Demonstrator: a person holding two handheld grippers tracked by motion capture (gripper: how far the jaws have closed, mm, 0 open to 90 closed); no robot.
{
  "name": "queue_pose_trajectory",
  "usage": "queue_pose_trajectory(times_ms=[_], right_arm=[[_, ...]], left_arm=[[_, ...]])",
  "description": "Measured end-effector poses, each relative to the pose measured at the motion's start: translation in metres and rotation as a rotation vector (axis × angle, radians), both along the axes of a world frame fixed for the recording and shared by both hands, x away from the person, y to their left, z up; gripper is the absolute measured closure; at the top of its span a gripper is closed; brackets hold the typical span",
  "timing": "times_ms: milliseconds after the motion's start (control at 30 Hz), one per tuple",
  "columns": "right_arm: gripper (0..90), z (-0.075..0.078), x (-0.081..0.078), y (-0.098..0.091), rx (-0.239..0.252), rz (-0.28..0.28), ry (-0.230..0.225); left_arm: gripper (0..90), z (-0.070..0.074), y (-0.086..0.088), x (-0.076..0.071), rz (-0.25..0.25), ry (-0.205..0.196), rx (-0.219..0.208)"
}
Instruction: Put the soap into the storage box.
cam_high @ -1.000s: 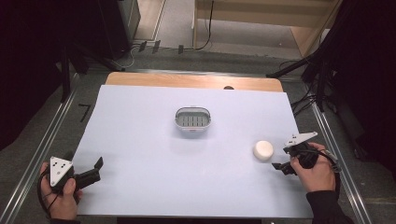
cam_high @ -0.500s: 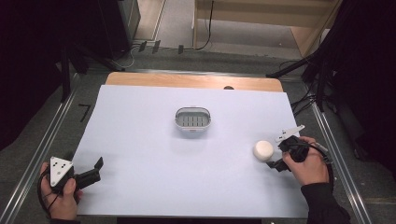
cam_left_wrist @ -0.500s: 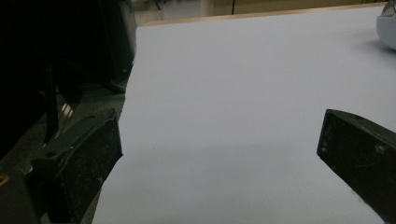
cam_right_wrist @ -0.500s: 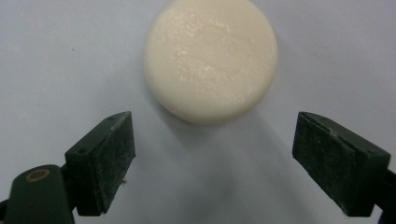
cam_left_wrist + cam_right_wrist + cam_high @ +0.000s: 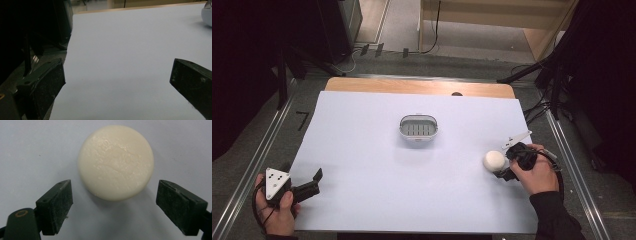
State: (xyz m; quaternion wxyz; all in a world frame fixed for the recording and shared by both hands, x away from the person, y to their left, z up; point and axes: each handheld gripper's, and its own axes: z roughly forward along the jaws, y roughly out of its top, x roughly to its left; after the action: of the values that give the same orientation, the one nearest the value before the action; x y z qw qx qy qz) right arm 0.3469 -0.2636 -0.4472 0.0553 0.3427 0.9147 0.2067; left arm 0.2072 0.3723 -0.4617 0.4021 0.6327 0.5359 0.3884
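- Round white soap sat near the sheet's right edge, just ahead of the right gripper, jaws spread wide, not yet around it.
- Left gripper idled agape at the near-left corner, way farther off.

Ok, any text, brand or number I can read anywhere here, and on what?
None can be read for sure.
Soap: faint raised marks on its top, too shallow and blurred to read.
Floor left of the white sheet: a dark mark shaped like "7", possibly just tape.
Basket: no label.
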Motion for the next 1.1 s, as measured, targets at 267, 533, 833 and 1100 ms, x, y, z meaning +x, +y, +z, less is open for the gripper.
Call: queue_pose_trajectory(times_ms=[267,533,833,1100], right_arm=[[15.4,0.001,0.006,0.007,0.002,-0.012,-0.001],[17.9,-0.003,0.011,0.011,-0.001,-0.013,0.016],[20.7,-0.002,0.016,0.018,-0.003,-0.018,0.020],[23.2,-0.003,0.020,0.024,-0.020,-0.024,0.036]], left_arm=[[0.2,0.000,0.000,0.000,-0.001,0.000,0.000],[0.2,0.000,0.000,0.000,-0.001,0.001,0.000],[0.2,0.000,0.000,0.000,-0.001,0.001,-0.001],[0.2,0.000,0.001,0.000,-0.003,-0.001,-0.005]])
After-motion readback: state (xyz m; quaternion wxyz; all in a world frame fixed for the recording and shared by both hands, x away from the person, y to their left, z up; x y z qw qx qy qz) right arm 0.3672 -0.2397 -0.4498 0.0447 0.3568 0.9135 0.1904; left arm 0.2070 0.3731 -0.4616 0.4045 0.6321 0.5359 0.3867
